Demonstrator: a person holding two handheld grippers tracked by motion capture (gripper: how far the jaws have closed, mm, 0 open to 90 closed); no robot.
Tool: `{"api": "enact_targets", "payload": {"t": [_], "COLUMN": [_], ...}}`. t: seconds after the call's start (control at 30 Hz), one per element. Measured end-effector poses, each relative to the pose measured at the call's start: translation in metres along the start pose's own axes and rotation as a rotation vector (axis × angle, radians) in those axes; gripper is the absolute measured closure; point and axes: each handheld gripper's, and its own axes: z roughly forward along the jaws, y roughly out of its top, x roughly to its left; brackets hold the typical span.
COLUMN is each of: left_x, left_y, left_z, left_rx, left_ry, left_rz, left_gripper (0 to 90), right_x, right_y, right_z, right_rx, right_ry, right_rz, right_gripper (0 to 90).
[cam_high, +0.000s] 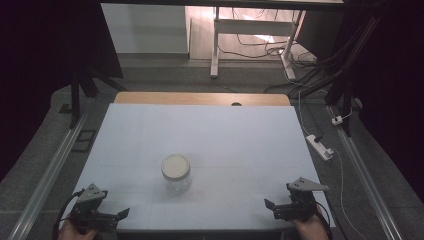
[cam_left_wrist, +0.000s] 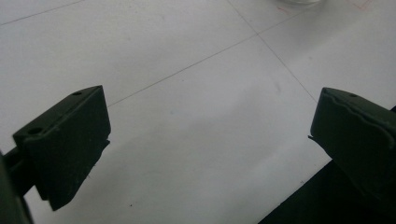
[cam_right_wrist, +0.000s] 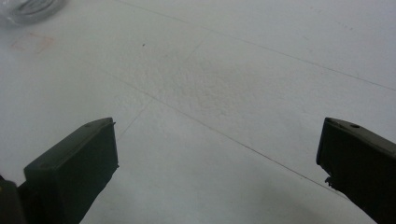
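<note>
At the near left corner of the white table (cam_high: 150, 135), the left gripper (cam_high: 121, 214) rests low with its jaws spread wide and nothing between them; the left gripper view shows bare white board in the gap. At the near right corner, the right gripper (cam_high: 270, 205) is likewise wide open and empty.

Between them and a little farther in stands a clear glass jar (cam_high: 176, 173), upright, with a round cream-white lid on top. It is well apart from both grippers. No label or writing can be read on it.

Beyond the far edge, a white desk frame (cam_high: 216, 45) stands among cables on the floor, and a white power strip (cam_high: 320, 147) lies at the right.
</note>
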Motion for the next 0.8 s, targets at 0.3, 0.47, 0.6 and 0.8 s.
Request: {"api": "enact_targets", "payload": {"t": [0.3, 0.47, 0.6, 0.8], "left_x": [-0.0013, -0.0039, -0.0034, -0.0037], "left_y": [0.0004, 0.0012, 0.0011, 0.0013], "left_z": [0.0011, 0.0026, 0.0025, 0.0028], "left_rx": [0.014, 0.027, 0.027, 0.03], "left_ry": [-0.008, -0.009, -0.013, -0.01], "left_rz": [0.02, 0.045, 0.039, 0.043], "left_gripper": [0.0, 0.0, 0.0, 0.0], "right_x": [0.0007, 0.0011, 0.0019, 0.0048], "right_y": [0.0003, 0.0008, 0.0019, 0.003], "right_z": [0.0001, 0.0004, 0.0021, 0.0026], "right_rx": [-0.004, 0.002, 0.023, 0.022], "right_ry": [0.018, 0.011, 0.006, 0.017], "right_rz": [-0.012, -0.01, -0.013, 0.012], "right_gripper": [0.0, 0.0, 0.0, 0.0]}}
